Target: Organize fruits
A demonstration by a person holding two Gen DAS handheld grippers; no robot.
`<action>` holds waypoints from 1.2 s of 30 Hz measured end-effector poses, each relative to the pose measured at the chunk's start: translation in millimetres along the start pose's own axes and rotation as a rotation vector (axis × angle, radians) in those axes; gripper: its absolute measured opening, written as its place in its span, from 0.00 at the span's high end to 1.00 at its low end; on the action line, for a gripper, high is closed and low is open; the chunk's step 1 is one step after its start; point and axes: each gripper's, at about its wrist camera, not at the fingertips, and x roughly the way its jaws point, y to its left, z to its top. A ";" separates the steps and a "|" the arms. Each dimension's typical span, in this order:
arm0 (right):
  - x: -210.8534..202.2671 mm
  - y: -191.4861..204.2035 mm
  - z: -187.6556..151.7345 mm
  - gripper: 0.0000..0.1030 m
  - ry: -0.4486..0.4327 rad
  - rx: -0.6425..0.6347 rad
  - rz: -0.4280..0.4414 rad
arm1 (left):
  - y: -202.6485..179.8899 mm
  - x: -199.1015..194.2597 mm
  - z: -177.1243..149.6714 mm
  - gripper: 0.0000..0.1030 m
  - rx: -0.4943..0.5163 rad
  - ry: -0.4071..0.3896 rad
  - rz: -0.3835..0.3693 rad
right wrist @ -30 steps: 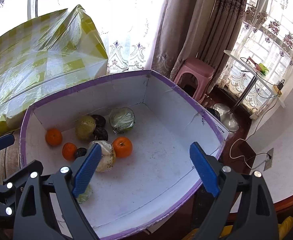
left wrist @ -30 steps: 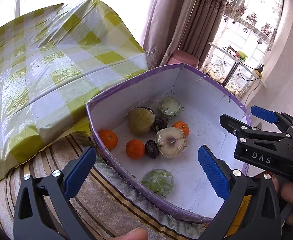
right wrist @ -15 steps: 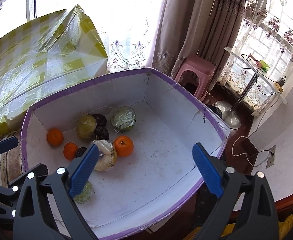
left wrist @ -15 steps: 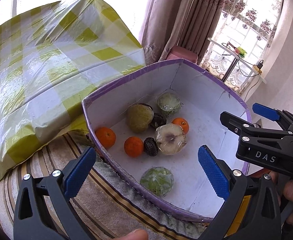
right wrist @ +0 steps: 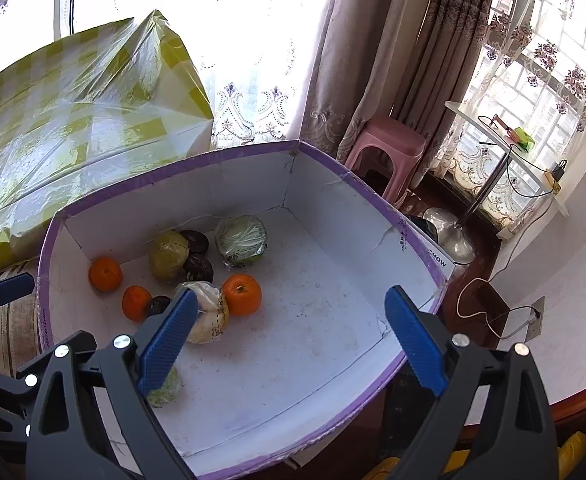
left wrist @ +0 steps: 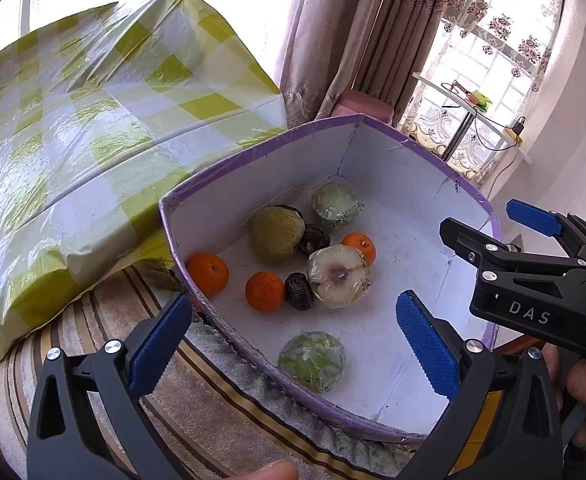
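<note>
In box (left wrist: 397, 168): round fruits (left wrist: 265, 291), axisless.

Right hand-held gripper's (right wrist: 289, 334) near pad (right wrist: 167, 342) covers part of the wrapped pale fruit (right wrist: 209, 314) and most of the wrapped green one (right wrist: 167, 388); a dark fruit (left wrist: 289, 211) peeks from behind the yellow-green one (left wrist: 277, 234); box print (right wrist: 439, 258) runs off, unreadable; window-shelf clutter (left wrist: 478, 98) too small to identify.

Left tool (left wrist: 293, 344) black-framed with ribbed blue pads, silver screws, right tool (right wrist: 289, 336) alike, white "DAS" lettering
</note>
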 end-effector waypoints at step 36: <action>-0.5 -4.3 -1.1 0.08 0.006 0.015 0.001 | 0.1 0.2 1.5 0.04 0.000 0.004 0.002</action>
